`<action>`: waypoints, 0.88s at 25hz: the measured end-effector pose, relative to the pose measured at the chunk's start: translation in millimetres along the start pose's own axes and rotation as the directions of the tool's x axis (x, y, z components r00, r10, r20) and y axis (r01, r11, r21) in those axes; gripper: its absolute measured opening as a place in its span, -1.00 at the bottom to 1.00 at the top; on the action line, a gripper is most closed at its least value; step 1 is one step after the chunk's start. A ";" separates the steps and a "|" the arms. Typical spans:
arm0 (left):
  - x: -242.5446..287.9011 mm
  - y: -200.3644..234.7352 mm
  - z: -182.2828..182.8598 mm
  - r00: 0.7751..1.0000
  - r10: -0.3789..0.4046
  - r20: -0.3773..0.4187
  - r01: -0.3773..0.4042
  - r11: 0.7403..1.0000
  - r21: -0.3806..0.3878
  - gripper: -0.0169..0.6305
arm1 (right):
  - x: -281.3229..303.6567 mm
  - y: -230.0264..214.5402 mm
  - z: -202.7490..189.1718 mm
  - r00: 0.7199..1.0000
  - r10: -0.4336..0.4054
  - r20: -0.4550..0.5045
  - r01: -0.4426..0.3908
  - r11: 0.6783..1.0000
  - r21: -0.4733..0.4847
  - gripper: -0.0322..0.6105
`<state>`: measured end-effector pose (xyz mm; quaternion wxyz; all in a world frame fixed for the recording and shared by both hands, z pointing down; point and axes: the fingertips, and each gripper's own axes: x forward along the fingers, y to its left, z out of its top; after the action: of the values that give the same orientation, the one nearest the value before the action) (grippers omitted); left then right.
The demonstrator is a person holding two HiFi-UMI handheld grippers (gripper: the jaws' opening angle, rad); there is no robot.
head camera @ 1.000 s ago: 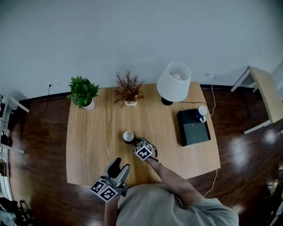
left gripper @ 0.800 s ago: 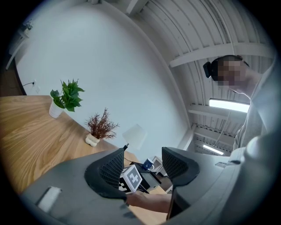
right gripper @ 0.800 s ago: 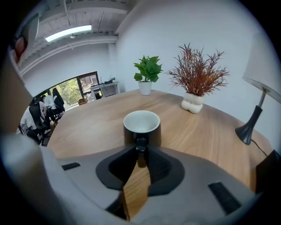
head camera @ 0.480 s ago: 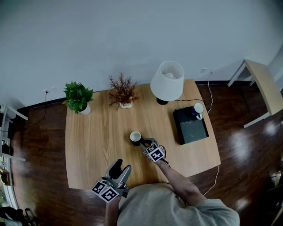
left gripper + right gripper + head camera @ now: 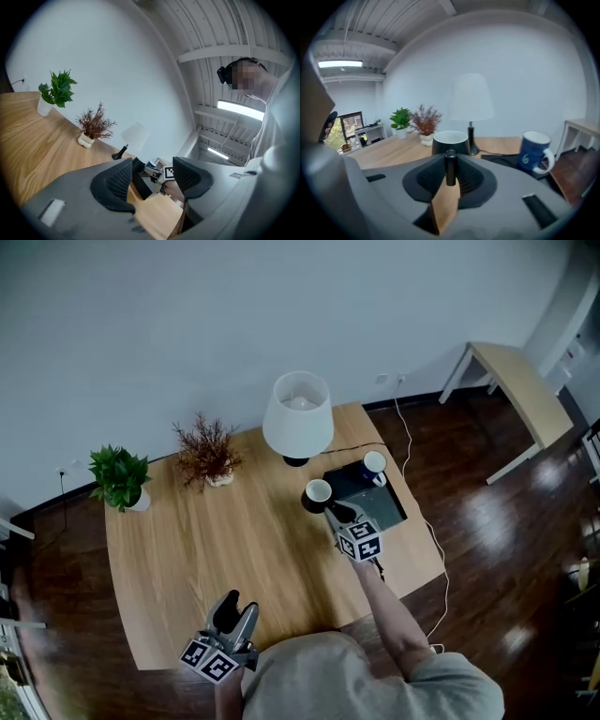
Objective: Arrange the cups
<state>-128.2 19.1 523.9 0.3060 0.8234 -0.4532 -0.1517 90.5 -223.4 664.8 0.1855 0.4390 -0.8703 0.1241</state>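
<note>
My right tool (image 5: 335,513) is clenched on the handle (image 5: 450,168) of the black cup (image 5: 450,140), its jaws having just closed there; that grip keeps the cup upright just ahead of the tool, clear of the tabletop (image 5: 206,540); the blue mug (image 5: 534,150) stands on the black tray (image 5: 380,504) ahead to the tool's right, likely this cup's destination; my left tool (image 5: 152,176) is released, with nothing between its jaws.

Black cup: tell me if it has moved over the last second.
Yes. The black cup, its handle in the right gripper whose jaws have just been closing, went from mid-table to the edge of the black tray, near the lamp.
</note>
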 end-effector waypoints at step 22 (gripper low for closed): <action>-2.2 0.2 -0.7 1.000 0.019 -0.004 -0.019 1.000 0.010 -0.15 | 12.1 -130.3 -40.3 0.954 -0.295 -0.046 0.295 0.956 -0.006 -0.64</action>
<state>-129.2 21.1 524.5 0.3043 0.8209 -0.4611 -0.1449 198.1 -292.9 713.3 0.2220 0.5610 -0.7905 0.1058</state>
